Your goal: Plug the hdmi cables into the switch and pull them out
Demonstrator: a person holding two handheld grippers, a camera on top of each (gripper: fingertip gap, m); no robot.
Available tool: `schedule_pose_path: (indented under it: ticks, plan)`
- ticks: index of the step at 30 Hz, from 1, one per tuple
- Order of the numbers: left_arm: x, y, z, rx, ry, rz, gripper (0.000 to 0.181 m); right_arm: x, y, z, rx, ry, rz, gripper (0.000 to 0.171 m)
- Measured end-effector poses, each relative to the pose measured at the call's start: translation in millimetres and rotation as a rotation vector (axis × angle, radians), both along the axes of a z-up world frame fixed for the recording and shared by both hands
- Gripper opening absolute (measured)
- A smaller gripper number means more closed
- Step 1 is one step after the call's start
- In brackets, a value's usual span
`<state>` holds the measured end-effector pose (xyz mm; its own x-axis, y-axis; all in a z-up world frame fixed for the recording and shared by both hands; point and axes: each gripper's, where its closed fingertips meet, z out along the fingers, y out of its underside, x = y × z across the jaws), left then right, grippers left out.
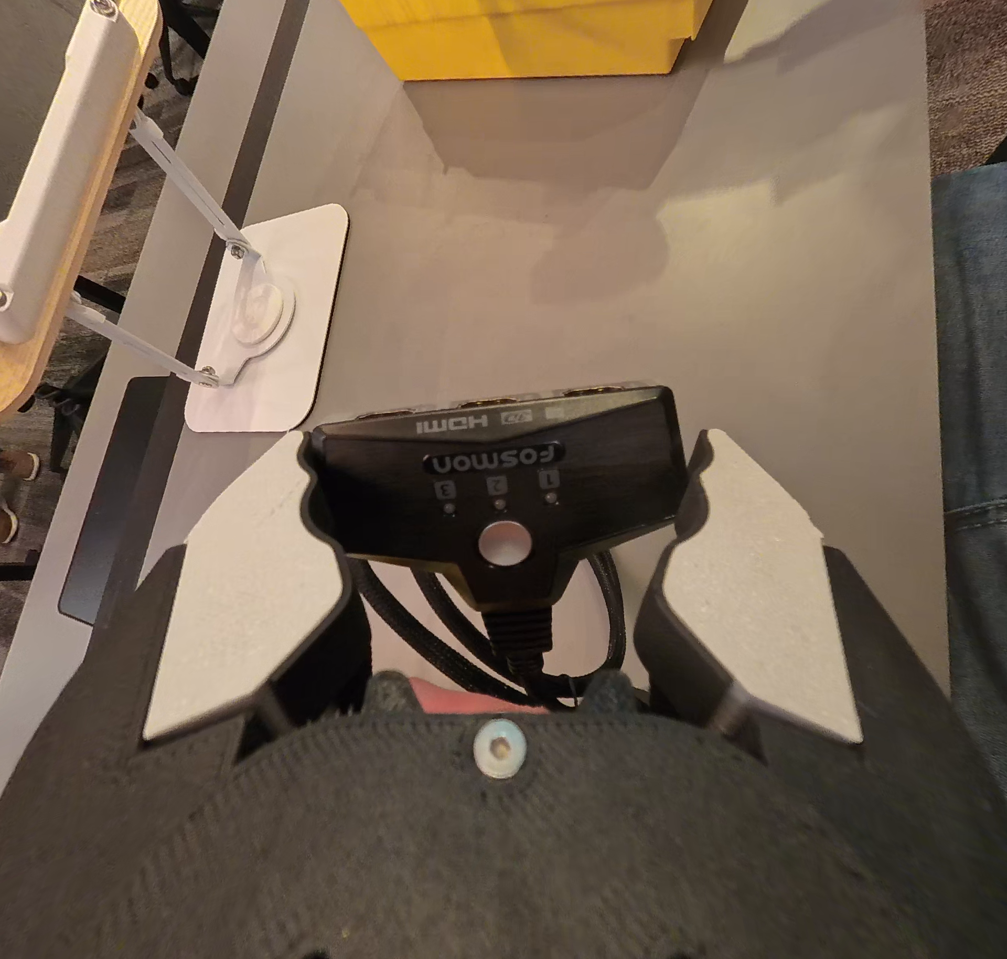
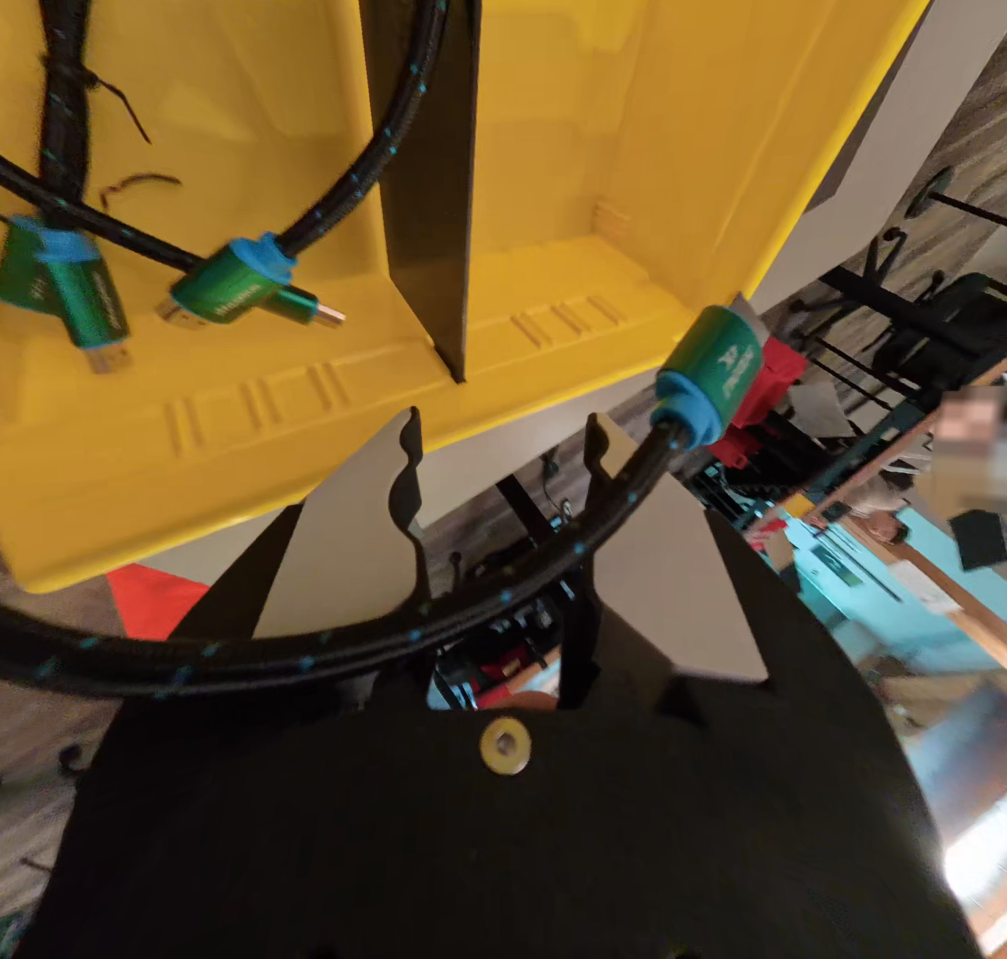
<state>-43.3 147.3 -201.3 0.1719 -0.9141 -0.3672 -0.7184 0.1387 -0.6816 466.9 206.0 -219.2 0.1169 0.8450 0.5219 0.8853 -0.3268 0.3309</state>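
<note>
Workshop or lab: grey worktable (image 1: 545, 279), yellow parts bin (image 2: 545, 142) with divider, metal storage racks (image 2: 872, 333), red bins (image 2: 774, 382), carpet floor (image 1: 970, 61).

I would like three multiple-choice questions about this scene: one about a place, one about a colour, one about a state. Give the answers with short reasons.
1. Where is the switch?
A. in a drawer
B. between the left gripper's fingers
C. on the floor

2. What colour is the plug body beside the right gripper?
A. red
B. white
C. green

3. How are the switch's far-edge ports?
A. empty
B. all plugged
C. taped over

Answers:
1 B, a finger flanks each side of it.
2 C, it is green with a blue collar.
3 A, no cable enters them.
</note>
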Motion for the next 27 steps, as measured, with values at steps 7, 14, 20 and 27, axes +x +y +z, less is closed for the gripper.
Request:
schedule_pose_path:
  ticks: [7,14,20,27]
  plan:
    - [-0.5,-0.1,0.1,0.0,-0.002,0.0,0.123,-4.3,28.7,18.1,0.006,-0.172,0.111,0.087]
    - [-0.9,0.1,-0.8,-0.004,-0.003,-0.002,0.123,32.1,39.1,40.5,-0.072,-0.455,0.013,0.099]
    - [-2.6,0.9,-0.6,-0.004,-0.008,0.002,0.123,61.1,21.8,61.1,-0.17,-0.584,-0.171,0.101]
    - [-5.5,2.7,2.0,0.001,-0.026,0.007,0.123,30.9,9.1,77.2,-0.003,-0.15,-0.255,0.098]
